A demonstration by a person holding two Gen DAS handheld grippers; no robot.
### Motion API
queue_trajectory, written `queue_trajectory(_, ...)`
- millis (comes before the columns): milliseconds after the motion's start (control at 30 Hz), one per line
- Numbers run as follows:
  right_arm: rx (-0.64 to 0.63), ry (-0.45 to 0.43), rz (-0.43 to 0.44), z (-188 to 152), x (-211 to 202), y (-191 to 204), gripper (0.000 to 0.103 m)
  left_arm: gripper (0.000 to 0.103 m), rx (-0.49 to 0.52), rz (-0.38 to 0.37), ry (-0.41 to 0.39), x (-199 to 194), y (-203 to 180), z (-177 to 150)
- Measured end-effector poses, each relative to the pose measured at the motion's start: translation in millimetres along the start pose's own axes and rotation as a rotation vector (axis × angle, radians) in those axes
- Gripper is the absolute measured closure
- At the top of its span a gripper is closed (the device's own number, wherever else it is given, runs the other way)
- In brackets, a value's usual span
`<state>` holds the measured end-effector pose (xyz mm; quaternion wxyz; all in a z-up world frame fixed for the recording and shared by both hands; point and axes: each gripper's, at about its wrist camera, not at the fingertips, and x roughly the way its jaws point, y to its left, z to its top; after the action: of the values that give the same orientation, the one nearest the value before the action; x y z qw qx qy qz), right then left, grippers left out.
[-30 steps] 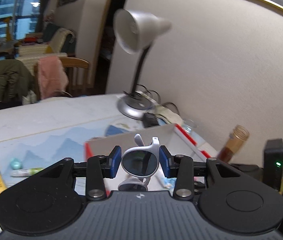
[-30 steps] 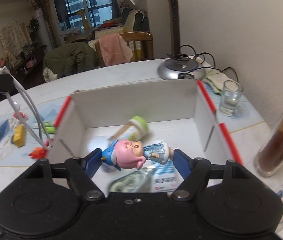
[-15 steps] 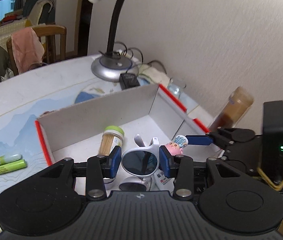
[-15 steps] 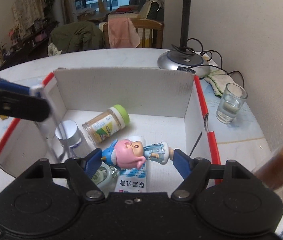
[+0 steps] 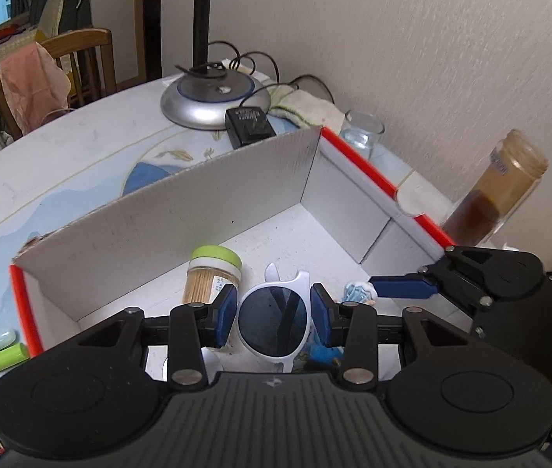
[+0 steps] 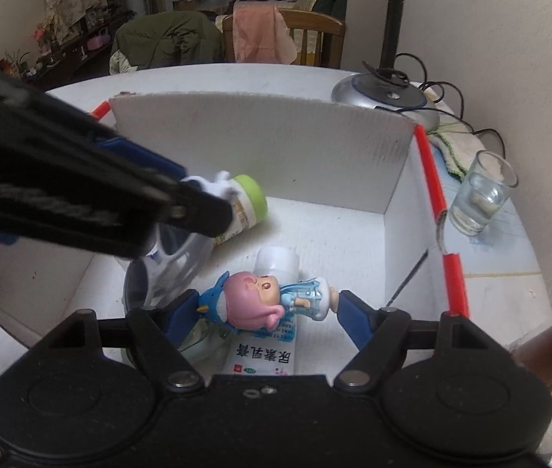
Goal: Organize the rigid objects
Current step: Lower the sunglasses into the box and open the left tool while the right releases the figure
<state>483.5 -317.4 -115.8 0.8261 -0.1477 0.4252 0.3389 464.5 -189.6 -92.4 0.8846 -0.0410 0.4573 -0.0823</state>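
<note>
- Sunglasses (image 5: 274, 321), white-framed, sit clenched between the blue pads of the left hand-held gripper (image 5: 273, 314), above the white box (image 5: 182, 210).
- Right hand-held gripper (image 6: 266, 306) grasps a pink-haired figurine (image 6: 254, 304) lying sideways.
- Green-lidded jar (image 5: 213, 273) lies inside the box at 11 o'clock from the sunglasses.
- Glass (image 6: 482, 195) stands on the worktop at 3 o'clock from the box.

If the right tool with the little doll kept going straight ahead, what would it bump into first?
Probably the white tube lying on the box floor. The right tool, shut on the doll, points down into the box, and the tube is right under it. How far apart they are is unclear.
</note>
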Motion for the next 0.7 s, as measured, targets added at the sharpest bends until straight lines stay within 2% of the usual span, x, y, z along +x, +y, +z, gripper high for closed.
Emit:
queue_trajectory(367, 0.032, 0.027, 0.019, -4, 4, -4, 0.027, 0.063, 0.011, 0.032, 0.070, 33, -2, 6)
queue_trajectory(700, 0.064, -0.001, 0.034, -5, -8, -3, 0.023, 0.063, 0.007, 0.044, 0.118, 42, 2, 0)
